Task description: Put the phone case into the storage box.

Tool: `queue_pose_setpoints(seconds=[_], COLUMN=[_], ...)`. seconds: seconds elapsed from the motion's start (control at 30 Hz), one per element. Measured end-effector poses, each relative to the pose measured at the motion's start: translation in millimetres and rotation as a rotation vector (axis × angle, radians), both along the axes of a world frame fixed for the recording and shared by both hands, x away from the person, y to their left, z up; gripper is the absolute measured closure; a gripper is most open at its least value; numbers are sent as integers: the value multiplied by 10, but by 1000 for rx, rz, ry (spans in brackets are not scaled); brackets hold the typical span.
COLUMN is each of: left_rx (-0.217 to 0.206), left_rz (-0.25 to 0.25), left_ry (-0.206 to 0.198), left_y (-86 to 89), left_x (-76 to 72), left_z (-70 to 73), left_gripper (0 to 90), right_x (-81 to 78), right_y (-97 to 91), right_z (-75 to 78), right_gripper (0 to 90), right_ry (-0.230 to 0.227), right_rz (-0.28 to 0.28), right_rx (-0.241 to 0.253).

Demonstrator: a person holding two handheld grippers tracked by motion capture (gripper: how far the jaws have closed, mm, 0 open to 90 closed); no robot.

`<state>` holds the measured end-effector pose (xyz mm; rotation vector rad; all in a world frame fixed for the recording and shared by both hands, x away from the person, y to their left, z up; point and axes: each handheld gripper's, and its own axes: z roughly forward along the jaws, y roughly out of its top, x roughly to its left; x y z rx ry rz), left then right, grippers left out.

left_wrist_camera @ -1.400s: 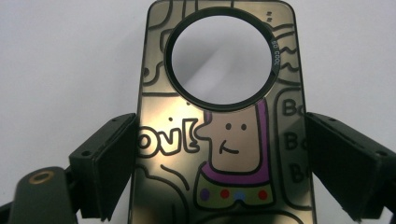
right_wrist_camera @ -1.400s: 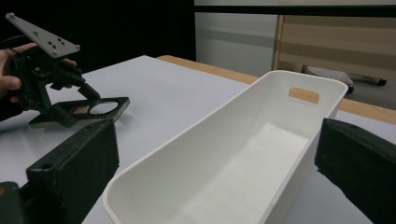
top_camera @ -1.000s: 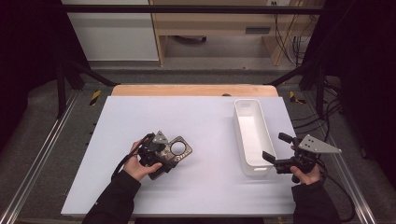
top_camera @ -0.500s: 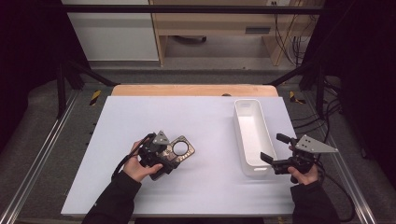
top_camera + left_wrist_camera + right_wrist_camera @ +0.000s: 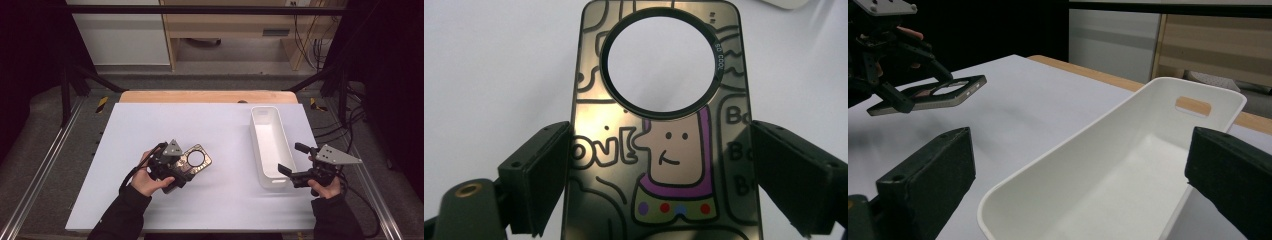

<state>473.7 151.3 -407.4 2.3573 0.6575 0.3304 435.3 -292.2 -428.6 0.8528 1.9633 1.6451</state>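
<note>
A gold-toned phone case (image 5: 659, 150) is clamped by its long edges in the left gripper (image 5: 172, 167) and held clear above the white table (image 5: 225, 125). The right gripper (image 5: 295, 162) is held wide open and empty beside the near end of the white bin (image 5: 270, 145).

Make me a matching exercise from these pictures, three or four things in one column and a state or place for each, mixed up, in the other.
Things:
1. Shiny metallic phone case with cartoon drawings and a round hole
2. Long white plastic bin
3. Left gripper
4. Right gripper

States or places:
A. Jaws open, either side of the bin's near end
B. Empty, standing on the table's right part
C. Lifted clear of the white table top
D. Clamped on the case's two long edges

Pairs: 1-C, 2-B, 3-D, 4-A
</note>
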Motion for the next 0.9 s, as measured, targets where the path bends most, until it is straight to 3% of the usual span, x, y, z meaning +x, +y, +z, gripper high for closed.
queue_pose_setpoints(seconds=[0.9], left_rx=[-12], left_rz=[-62], left_ry=[-20], left_y=[-73], left_x=[-96], left_z=[108], left_gripper=[116], right_x=[-22], right_y=[234], right_z=[82], right_gripper=[4], right_ry=[-13], right_rz=[79], right_rx=[-45])
